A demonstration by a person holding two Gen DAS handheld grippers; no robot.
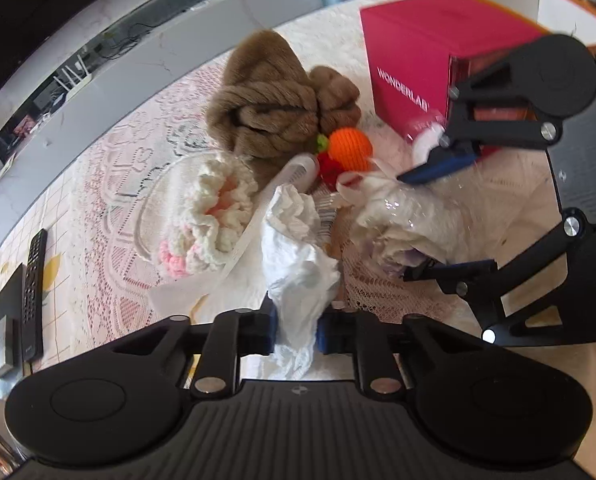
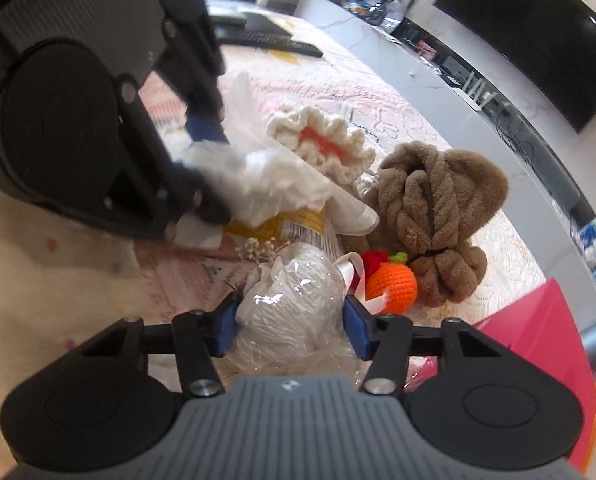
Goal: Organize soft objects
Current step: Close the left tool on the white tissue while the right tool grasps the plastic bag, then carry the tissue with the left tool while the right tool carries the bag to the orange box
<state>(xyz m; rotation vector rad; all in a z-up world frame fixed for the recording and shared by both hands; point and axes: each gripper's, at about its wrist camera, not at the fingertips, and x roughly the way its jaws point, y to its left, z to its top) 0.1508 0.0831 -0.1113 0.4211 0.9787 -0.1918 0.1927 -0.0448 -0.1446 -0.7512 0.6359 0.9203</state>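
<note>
Left gripper (image 1: 295, 336) jaws clamped on crumpled white tissue (image 1: 298, 248); right gripper (image 2: 289, 330) jaws closed against a plastic-wrapped white bundle (image 2: 293, 304) beside the brown towel (image 2: 434, 216).

Lace-covered table (image 1: 109, 184), grey marble ledge (image 1: 145, 64), dark screen (image 2: 538, 36) behind.

Crumpled white tissue (image 1: 298, 256) beside plastic-wrapped white bundle (image 2: 293, 304), lace-covered table (image 1: 117, 184).
</note>
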